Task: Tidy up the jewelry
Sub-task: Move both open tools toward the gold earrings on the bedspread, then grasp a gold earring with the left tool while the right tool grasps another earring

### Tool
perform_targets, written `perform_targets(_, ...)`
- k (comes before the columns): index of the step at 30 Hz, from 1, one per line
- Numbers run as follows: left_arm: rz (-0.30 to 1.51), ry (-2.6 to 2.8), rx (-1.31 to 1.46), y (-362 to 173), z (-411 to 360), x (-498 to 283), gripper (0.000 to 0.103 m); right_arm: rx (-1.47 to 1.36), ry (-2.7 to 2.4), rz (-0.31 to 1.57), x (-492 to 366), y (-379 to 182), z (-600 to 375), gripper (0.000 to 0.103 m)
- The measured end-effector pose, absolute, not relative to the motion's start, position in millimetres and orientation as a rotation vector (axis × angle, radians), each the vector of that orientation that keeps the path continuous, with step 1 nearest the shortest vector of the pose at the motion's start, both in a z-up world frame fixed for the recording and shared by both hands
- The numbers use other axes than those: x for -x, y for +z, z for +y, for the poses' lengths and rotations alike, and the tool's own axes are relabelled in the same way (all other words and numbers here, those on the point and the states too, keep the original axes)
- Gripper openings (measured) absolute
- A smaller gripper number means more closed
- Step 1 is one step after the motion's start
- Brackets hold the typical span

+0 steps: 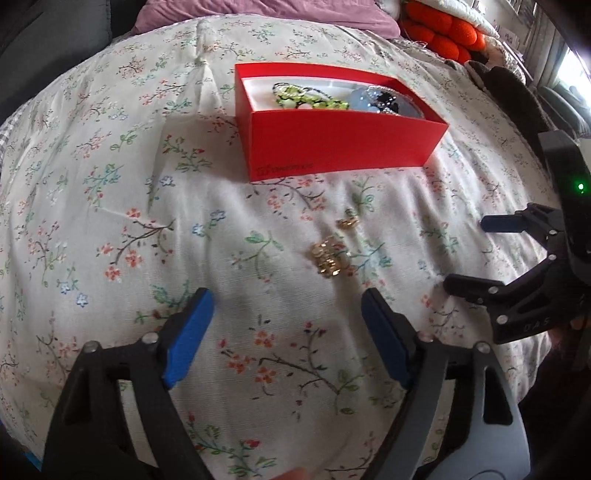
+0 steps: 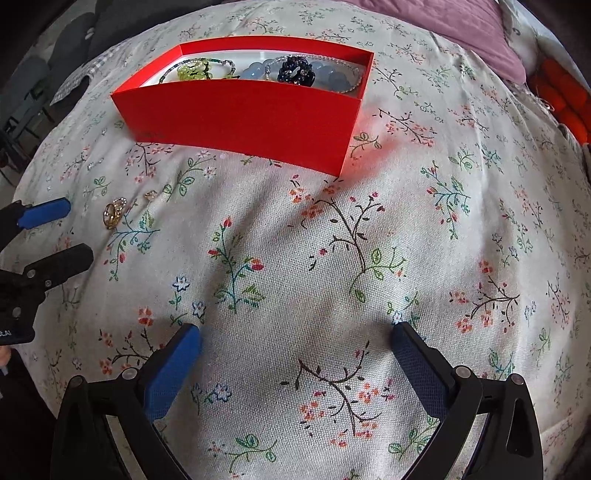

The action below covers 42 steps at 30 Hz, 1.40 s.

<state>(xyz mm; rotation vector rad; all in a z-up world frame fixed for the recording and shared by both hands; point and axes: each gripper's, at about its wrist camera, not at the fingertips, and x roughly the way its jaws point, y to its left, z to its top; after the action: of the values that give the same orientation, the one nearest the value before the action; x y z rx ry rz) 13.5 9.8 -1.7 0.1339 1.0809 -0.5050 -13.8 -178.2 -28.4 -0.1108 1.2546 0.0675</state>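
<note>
A red box (image 1: 343,147) sits on the floral bedspread; it holds green beads (image 1: 306,98), pale blue beads (image 1: 364,101) and a black piece (image 2: 297,70). The box also shows in the right wrist view (image 2: 243,118). Gold rings (image 1: 328,256) and a small gold piece (image 1: 348,220) lie on the cloth in front of the box, just beyond my left gripper (image 1: 286,317), which is open and empty. The rings also show in the right wrist view (image 2: 113,212). My right gripper (image 2: 295,345) is open and empty over bare cloth, to the right of the rings.
The floral bedspread (image 2: 424,258) covers the whole bed. A purple pillow (image 1: 266,14) and an orange knitted thing (image 1: 439,29) lie at the far end. Dark cloth (image 1: 517,92) lies at the far right edge.
</note>
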Motion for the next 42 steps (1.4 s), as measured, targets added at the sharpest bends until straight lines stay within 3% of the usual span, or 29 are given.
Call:
perform_targets(5, 1.109, -0.566, -0.087, -3, -9, -14, 0.042, 0.113, 0.064, 1.262, 12, -26, -177, 0.103)
perform_targets(10, 1.119, -0.542, -0.080, -5, -19, -19, 0.031, 0.109, 0.063, 1.265, 11, -25, -177, 0.103)
perform_targets(13, 1.125, -0.518, -0.087, -6, -21, -21, 0.012, 0.109, 0.063, 1.266, 11, -25, -176, 0.103)
perform_targets(16, 1.137, -0.519, -0.073, -7, -20, -20, 0.005, 0.105, 0.063, 1.267, 11, -25, -174, 0.103)
perform_targets(26, 1.144, -0.542, -0.057, -2, -5, -16, 0.003, 0.048, 0.088, 1.245, 4, -13, -176, 0.103)
perform_targets(27, 1.139, -0.545, -0.051, -2, -5, -16, 0.007, 0.045, 0.088, 1.243, 4, -12, -176, 0.103)
perform_targets(29, 1.136, -0.563, -0.030, 0, -6, -16, 0.035, 0.041, 0.088, 1.244, 2, -12, -175, 0.103)
perform_targets(31, 1.118, -0.568, -0.011, 4, -7, -17, 0.041, 0.041, 0.084, 1.246, 0, -13, -172, 0.103)
perform_targets(39, 1.166, -0.468, 0.080, -2, -8, -36, 0.039, 0.035, 0.079, 1.245, -5, -15, -169, 0.103)
perform_targets(41, 1.177, -0.448, 0.088, -5, -7, -37, 0.009, 0.036, 0.081, 1.244, -5, -15, -169, 0.103)
perform_targets(42, 1.186, -0.448, 0.102, -6, -6, -37, 0.007, 0.036, 0.084, 1.243, -6, -15, -171, 0.103)
